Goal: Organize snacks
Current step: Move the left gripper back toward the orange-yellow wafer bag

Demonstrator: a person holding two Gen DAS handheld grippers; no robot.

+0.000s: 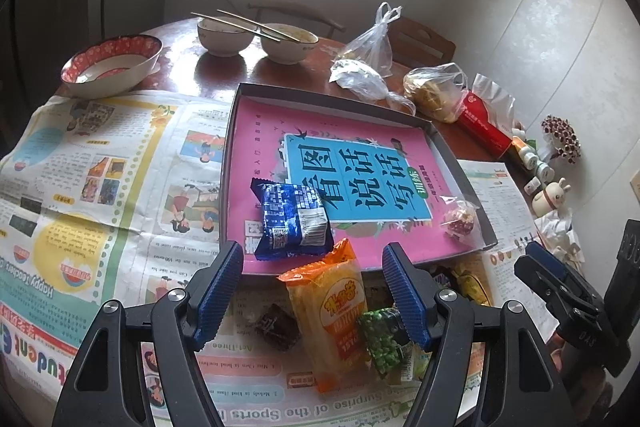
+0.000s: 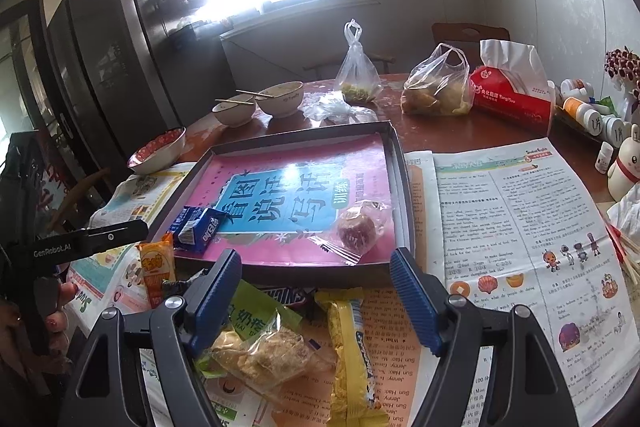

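Observation:
A shallow dark tray (image 1: 448, 147) lined with a pink book cover holds a blue biscuit pack (image 1: 294, 221) at its near left and a clear-wrapped round sweet (image 1: 460, 221) at its near right. My left gripper (image 1: 314, 291) is open above an orange snack pack (image 1: 340, 315), a green pea pack (image 1: 384, 341) and a small dark sweet (image 1: 278, 327) lying on newspaper. My right gripper (image 2: 316, 301) is open over a yellow wafer pack (image 2: 352, 351), a clear-wrapped pastry (image 2: 268, 351), a green pack (image 2: 252, 311) and a Snickers bar (image 2: 286, 293). The tray (image 2: 402, 187) lies just beyond them.
Two bowls with chopsticks (image 1: 256, 35) and a red patterned bowl (image 1: 112, 65) stand at the far side. Plastic food bags (image 2: 436, 87), a red tissue pack (image 2: 516, 99), small bottles (image 2: 588, 115) and a rabbit figure (image 2: 628, 163) line the right. Newspaper (image 1: 100, 179) covers the table.

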